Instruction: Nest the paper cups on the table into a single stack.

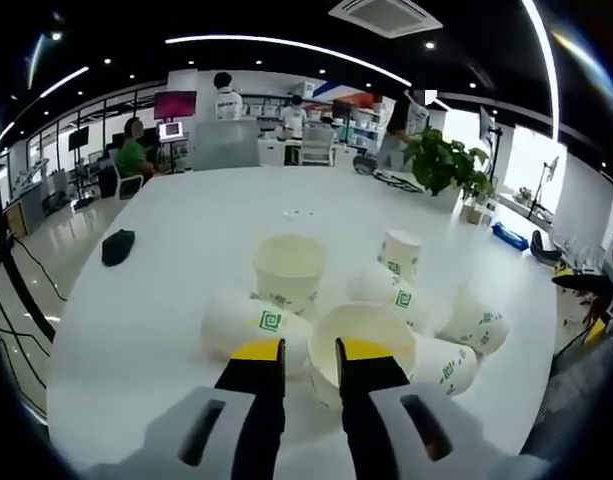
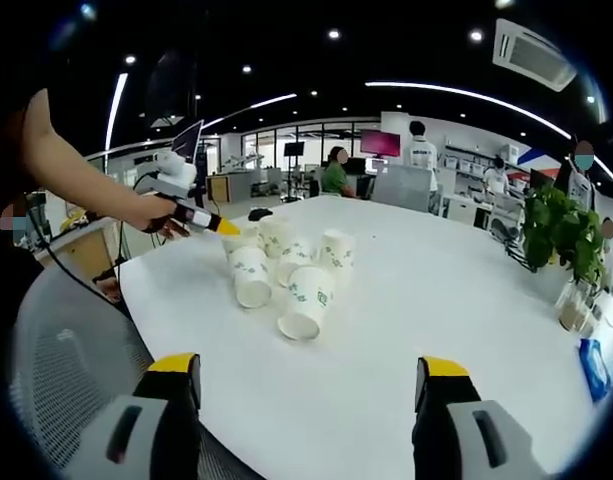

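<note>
White table point(image 1: 166, 300) — left gripper point(image 1: 309, 350) apparently clenched on cup point(image 1: 361, 350); right gripper point(image 2: 311, 375) released.

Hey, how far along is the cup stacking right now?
Nothing looks nested yet: the paper cups sit in a loose cluster on the white table, most tipped on their sides, one upright cup among them. In hand: the left gripper, jaws nearly together, is at the rim of a tipped cup. The right gripper is open, holding nothing. All the stacking remains.
</note>
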A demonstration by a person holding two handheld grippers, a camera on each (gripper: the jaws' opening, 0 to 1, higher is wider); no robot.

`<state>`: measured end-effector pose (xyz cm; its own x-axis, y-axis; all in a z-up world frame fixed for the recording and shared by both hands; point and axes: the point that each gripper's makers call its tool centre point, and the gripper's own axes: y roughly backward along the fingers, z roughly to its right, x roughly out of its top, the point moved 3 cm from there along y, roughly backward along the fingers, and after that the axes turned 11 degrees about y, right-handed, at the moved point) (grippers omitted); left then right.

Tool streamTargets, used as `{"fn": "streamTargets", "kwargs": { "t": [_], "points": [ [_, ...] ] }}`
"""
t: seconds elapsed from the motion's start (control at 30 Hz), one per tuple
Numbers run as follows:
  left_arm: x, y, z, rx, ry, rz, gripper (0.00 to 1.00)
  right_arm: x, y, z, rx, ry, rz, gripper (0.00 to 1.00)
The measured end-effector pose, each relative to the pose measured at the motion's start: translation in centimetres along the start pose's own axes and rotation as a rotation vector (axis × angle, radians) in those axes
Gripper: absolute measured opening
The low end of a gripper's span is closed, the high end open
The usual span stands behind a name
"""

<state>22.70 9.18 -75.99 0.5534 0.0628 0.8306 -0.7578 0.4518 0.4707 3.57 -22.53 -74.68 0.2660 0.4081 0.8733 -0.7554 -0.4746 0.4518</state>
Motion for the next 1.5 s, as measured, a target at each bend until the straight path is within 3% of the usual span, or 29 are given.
{"fn": "streamTargets", "kwargs": {
  "t": [0.5, 0.7, 1.5],
  "points": [
    [-0.2, -0.4, 0.3, -0.011, -0.014, -0.011, 0.11, -0.2, 0.0, -0.1, 0.003, -0.006, -0.007, 0.89],
    [-0.4, -0.6, 0.0, -0.008, -0.022, -0.027, 0.03, -0.2, 0.0, 0.0, 0.001, -0.006, -0.011, 0.89],
    [0.5, 1.8, 0.5, -0.009, -0.021, 0.010, 0.00, 0.0, 0.0, 0.0, 0.004, 0.000, 0.008, 0.89]
  ]
}}
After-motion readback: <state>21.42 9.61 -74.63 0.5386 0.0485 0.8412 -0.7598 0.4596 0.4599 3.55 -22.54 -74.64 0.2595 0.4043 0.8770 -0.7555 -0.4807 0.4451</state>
